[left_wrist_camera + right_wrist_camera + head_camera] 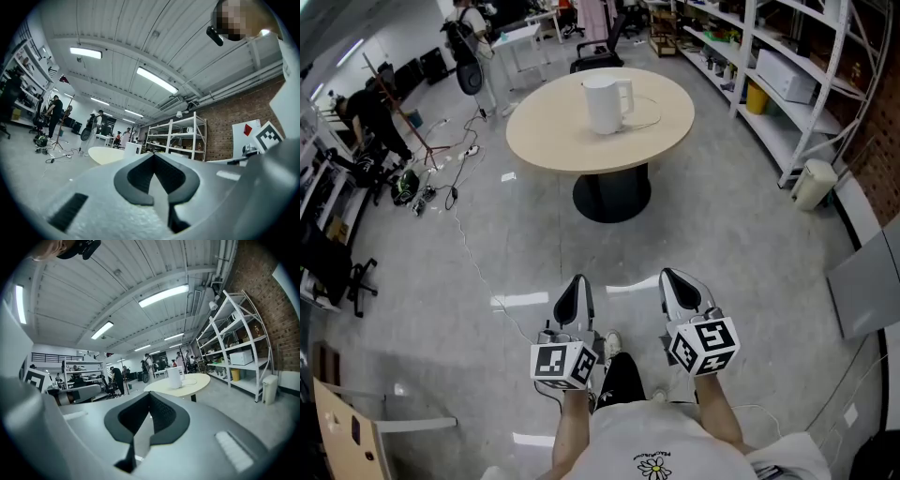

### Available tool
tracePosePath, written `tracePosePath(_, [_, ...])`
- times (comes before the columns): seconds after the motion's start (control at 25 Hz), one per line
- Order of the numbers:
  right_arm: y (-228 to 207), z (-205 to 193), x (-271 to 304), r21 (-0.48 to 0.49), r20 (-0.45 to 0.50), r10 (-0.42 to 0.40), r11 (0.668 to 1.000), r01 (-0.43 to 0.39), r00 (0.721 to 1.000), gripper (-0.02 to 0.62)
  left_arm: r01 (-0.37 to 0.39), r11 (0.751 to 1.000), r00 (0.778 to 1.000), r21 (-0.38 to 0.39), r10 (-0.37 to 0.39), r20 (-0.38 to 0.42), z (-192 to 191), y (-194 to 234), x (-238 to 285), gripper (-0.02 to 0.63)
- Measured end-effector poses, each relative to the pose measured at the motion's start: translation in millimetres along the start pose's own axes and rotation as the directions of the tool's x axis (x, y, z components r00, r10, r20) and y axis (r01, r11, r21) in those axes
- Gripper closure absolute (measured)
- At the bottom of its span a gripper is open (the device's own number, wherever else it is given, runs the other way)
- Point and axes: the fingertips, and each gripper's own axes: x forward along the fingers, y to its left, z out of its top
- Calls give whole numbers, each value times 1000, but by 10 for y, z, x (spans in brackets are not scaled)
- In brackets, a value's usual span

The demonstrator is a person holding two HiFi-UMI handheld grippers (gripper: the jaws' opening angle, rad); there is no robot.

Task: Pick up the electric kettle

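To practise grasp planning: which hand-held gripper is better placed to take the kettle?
Probably the right hand-held gripper: the handle of the kettle faces its side. Both it and the left hand-held gripper are shut and about equally far from the table.

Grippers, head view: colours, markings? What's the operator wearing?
Both the left gripper and right gripper have pale grey shells with black pads, tapering to a point. Each carries a white cube with black square markers. The person wears a white T-shirt with a small flower print.
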Motion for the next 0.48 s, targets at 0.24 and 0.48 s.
tracePosePath(0.24, [-117, 330, 1137, -74, 8, -25, 997, 26, 1000, 591, 12, 1000, 998, -16, -11, 56, 215, 817, 864, 607])
tracePosePath(0.48, [-195, 689, 2128, -78, 6, -105, 991, 105, 994, 591, 53, 998, 997, -33, -51, 55, 541, 1556, 1598, 607])
